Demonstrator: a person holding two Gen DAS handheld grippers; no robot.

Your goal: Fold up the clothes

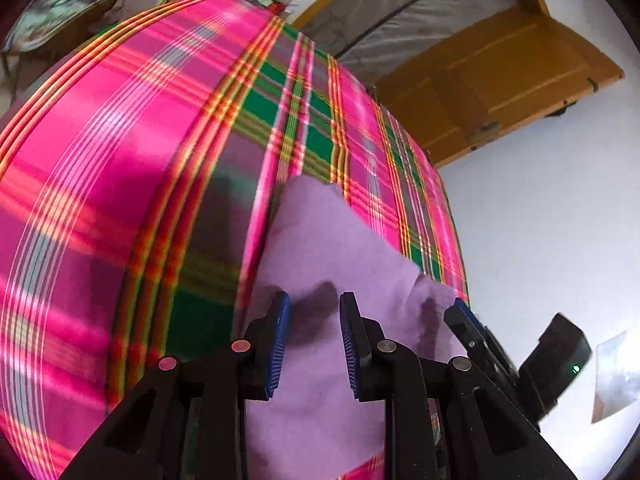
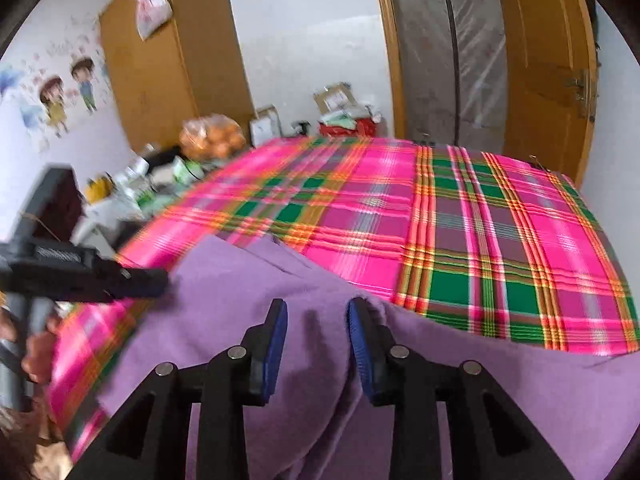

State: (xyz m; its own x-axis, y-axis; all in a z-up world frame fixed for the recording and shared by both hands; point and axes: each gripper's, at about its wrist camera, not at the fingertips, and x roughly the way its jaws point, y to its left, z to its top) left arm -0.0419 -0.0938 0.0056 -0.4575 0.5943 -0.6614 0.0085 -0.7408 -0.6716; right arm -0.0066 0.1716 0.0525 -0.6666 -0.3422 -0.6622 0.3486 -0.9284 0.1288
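1. In the left wrist view, the left gripper [image 1: 315, 308] has its blue pads set apart over the purple garment [image 1: 320, 240]; the cloth shows in the gap between them, and neither pad visibly presses on it.
2. Also there, the right gripper [image 1: 466, 312] reaches in from the right, its tip at the garment's right edge.
3. In the right wrist view, the right gripper [image 2: 317, 312] also has its jaws apart above the purple garment [image 2: 224, 288], nothing pinched between the pads.
4. The garment lies at the near edge of the bed, spread over the plaid bedspread [image 2: 460, 240], with a fold line running across its far part.
5. At the left of that view, the left gripper [image 2: 132, 280] lies across the garment's left edge, and a hand [image 2: 34, 354] grips its handle below.
6. Beyond the garment, the pink and green bedspread covers the bed to its far edge.
7. Past the far left corner stands a cluttered side table [image 2: 120, 204] with a bag of oranges [image 2: 212, 140].
8. Farthest off are a wooden wardrobe [image 2: 168, 60] and a wooden door [image 2: 548, 80].
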